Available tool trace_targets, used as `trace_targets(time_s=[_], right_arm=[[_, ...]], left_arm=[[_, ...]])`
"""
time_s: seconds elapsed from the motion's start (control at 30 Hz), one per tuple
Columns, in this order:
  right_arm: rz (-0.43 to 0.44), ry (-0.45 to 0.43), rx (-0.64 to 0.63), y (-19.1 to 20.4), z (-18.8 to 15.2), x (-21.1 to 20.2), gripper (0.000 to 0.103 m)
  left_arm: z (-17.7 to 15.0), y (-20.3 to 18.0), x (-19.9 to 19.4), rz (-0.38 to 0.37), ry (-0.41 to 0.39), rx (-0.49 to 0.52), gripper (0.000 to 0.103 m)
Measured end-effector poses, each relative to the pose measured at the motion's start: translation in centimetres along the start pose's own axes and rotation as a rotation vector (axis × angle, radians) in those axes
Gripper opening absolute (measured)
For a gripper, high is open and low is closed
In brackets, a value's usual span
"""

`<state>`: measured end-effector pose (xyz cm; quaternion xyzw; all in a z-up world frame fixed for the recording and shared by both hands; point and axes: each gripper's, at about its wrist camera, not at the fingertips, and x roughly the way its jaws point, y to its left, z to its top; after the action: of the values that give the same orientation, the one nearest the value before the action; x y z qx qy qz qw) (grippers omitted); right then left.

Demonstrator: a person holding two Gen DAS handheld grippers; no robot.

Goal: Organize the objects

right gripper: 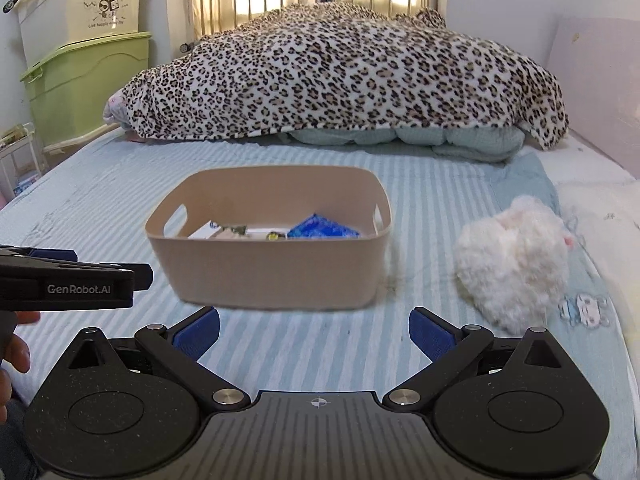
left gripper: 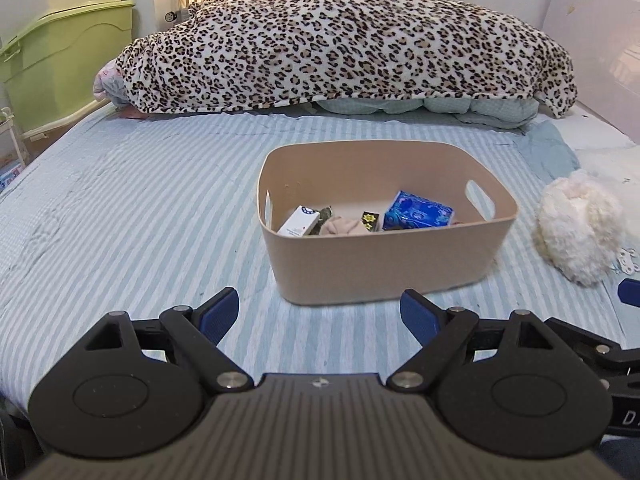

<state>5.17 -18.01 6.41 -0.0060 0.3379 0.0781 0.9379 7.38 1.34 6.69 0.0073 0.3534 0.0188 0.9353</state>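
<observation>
Beige plastic forms the basket point(left gripper: 384, 264) we see standing on the striped bed sheet point(left gripper: 140, 208), holding a blue tissue packet point(left gripper: 418, 216), a white box point(left gripper: 298, 222) and a pinkish cloth point(left gripper: 344, 227). Just to its right, apart from it, lies a fluffy white plush point(right gripper: 514, 268). Our left tool point(left gripper: 320, 312) and right tool point(right gripper: 314, 330) both hover wide open and empty before the basket. Behind it lies a leopard-print blanket point(left gripper: 340, 44).

Bin point(left gripper: 384, 264) mid-bed with small items inside; fluffy toy point(right gripper: 512, 268) just right, blanket point(left gripper: 344, 40) behind.
</observation>
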Motion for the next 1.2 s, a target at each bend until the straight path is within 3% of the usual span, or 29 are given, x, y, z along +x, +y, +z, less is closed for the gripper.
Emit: trace_targets(time_s=[0.47, 1.2], right_arm=[[-0.018, 0.003, -0.006, 0.2, -3.2, -5.2, 0.103], [-0.008, 0.011, 0.011, 0.5, -6.0, -8.6, 0.103]], left_arm=[[-3.5, 0.7, -5.2, -0.056, 0.012, 0.002, 0.088], [-8.3, 1.1, -8.9, -0.071, 0.014, 0.034, 0.088]])
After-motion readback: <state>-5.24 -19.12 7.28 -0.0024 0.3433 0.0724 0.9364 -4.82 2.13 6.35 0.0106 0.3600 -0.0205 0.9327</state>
